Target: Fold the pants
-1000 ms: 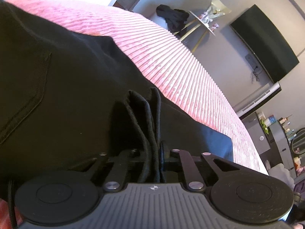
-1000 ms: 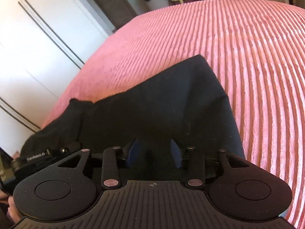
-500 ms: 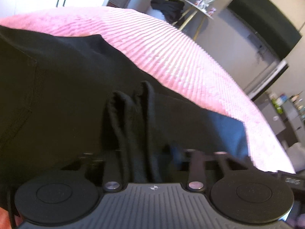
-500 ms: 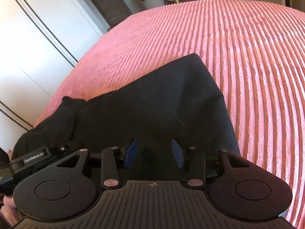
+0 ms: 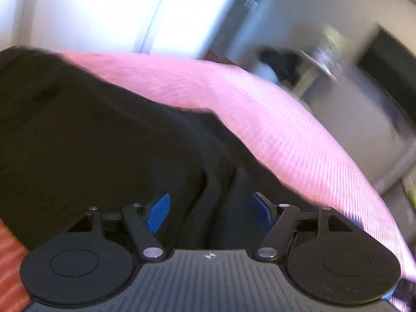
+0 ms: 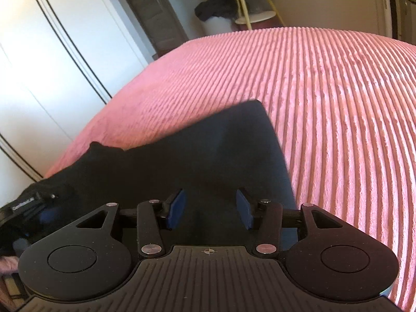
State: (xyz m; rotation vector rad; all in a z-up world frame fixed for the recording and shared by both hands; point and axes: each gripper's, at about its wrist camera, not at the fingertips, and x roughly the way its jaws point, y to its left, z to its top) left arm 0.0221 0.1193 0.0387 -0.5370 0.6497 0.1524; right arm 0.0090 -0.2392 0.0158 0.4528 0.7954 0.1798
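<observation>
Black pants [image 5: 78, 143] lie folded on a pink ribbed bedspread [image 5: 286, 130]. My left gripper [image 5: 209, 212] sits low over them and its jaws are opening. A loose ridge of black cloth stands between the blue pads [image 5: 158, 213] but they do not press on it. This view is blurred by motion. In the right wrist view the pants [image 6: 208, 161] end in a square corner on the bedspread [image 6: 325, 104]. My right gripper [image 6: 210, 208] hovers over their near part, its jaws opening slightly with only flat cloth beneath. The left gripper's body [image 6: 26, 202] shows at the left edge.
White wardrobe doors [image 6: 52, 52] stand beyond the bed's left side. A round side table on yellow legs [image 6: 254, 13] and a dark heap of clothes [image 6: 218, 5] are past the far edge. A dark screen [image 5: 390, 59] hangs on the wall.
The left jaws have spread from shut on the bunched fold to wide apart, letting it go. The left view has tilted up and blurred. The right gripper has stayed nearly in place.
</observation>
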